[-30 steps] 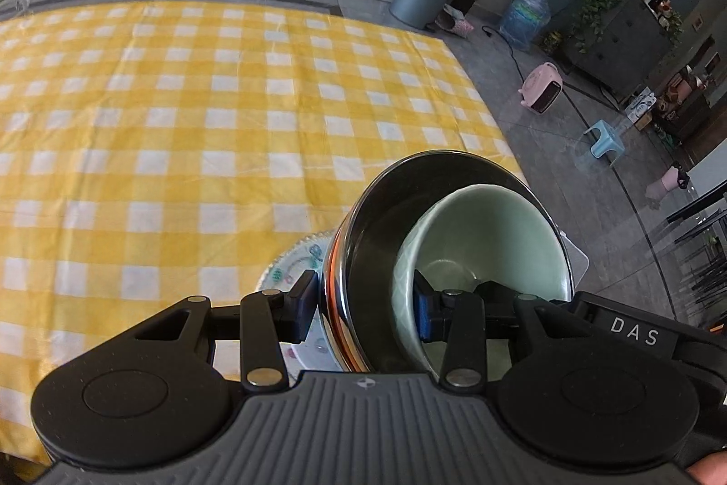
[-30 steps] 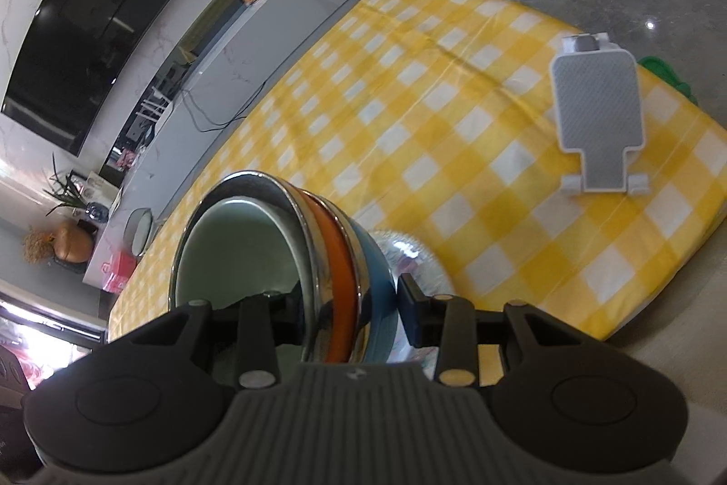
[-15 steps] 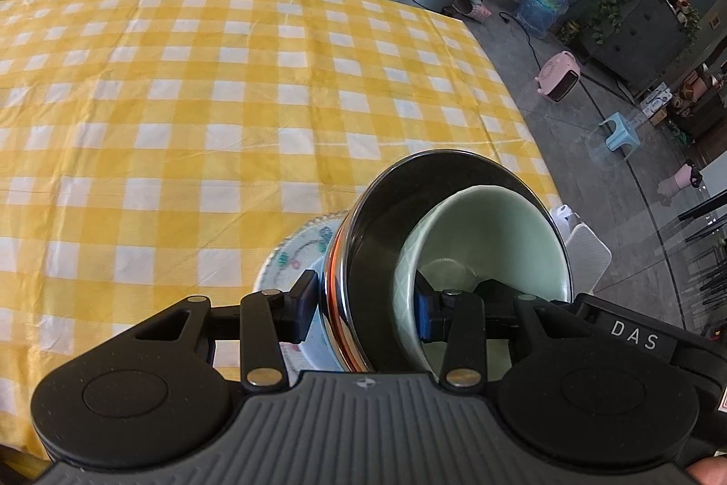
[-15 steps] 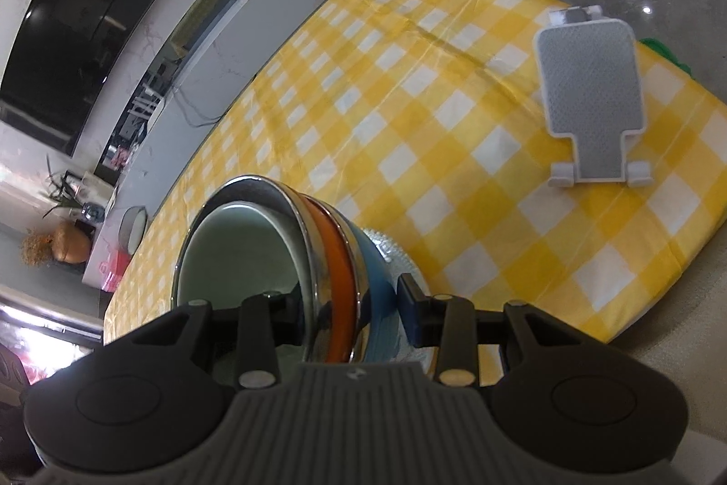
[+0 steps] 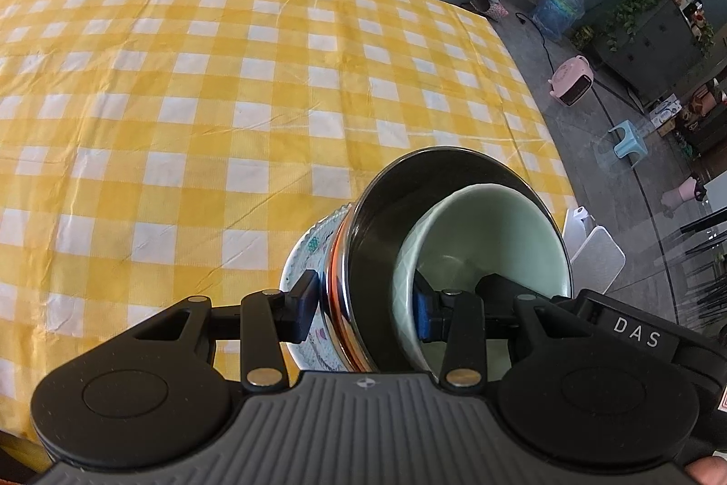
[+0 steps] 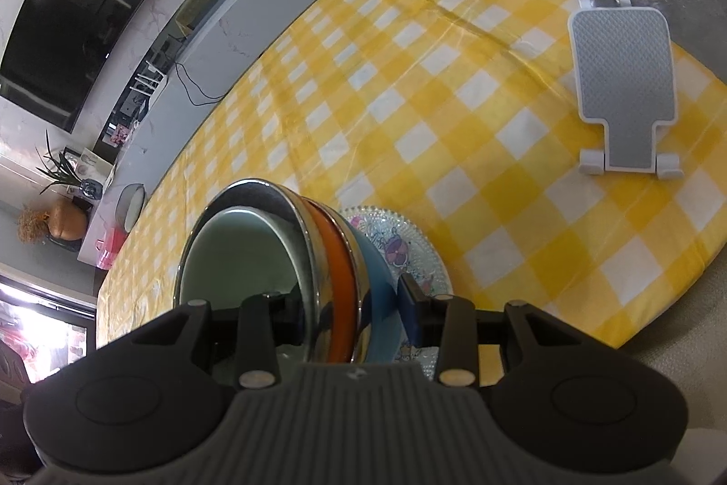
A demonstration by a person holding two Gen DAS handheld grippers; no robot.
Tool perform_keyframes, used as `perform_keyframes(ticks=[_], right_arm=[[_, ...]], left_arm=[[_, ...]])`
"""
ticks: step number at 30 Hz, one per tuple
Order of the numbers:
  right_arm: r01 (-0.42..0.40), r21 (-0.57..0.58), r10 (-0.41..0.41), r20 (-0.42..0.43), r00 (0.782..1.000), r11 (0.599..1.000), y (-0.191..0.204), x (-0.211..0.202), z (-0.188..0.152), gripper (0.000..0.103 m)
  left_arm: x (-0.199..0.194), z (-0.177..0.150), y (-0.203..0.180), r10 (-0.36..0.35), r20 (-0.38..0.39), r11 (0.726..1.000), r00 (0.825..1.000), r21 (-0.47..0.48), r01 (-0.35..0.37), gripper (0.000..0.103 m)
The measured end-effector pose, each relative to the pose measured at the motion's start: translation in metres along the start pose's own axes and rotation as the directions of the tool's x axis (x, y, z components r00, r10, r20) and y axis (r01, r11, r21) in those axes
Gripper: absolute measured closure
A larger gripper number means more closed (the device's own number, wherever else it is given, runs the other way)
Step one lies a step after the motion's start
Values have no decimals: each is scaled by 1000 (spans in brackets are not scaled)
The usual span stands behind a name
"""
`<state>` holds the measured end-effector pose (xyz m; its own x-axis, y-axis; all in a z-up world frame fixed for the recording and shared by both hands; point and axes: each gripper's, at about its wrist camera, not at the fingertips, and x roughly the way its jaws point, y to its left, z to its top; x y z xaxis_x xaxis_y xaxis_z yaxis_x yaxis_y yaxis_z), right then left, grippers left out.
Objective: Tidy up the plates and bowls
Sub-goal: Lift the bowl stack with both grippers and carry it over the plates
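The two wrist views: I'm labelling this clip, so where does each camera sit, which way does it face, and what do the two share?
Left wrist: on the left tool, looking down its fingers across the checked tablecloth toward a grey bin; a fingertip shows at the bottom right corner.
Right wrist: on the right tool, facing the wall television and a phone stand.
Shared: the nested bowl stack, gripped by both, over the patterned plate.

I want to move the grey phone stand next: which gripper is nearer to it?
Neither clearly. The right gripper and left gripper both clamp the bowl stack; the phone stand lies apart on the cloth, beside the stack in the left view.
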<state>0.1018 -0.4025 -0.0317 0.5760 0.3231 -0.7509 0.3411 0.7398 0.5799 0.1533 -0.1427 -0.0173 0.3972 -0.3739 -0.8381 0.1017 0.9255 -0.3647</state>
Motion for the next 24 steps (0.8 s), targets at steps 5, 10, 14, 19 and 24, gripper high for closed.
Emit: perform_keyframes(ticks=[5,10,14,19,24], right_arm=[[-15,38,16,-7,1000,999,-7,1,1,63],[-43,48,43,2,999,998,-9,0,0,56],[-54,35,53,25,998,998,-8,-4,-2,53],[-75,35,72,70,995,997,-9,-10,-3,38],[-81,37,76,105,992,996,-10,-17,-4,28]], left_arm=[[1,2,-4,10,0,1000,1000,15,-10,58],[3,3,-5,11,5,1000,1000,23,-11,58],[0,2,-8,19,24,999,1000,48,-20,57],[-11,1,-12,0,69,997,998,74,-5,40],[-29,-2,-12,7,130,996,992,88,-19,35]])
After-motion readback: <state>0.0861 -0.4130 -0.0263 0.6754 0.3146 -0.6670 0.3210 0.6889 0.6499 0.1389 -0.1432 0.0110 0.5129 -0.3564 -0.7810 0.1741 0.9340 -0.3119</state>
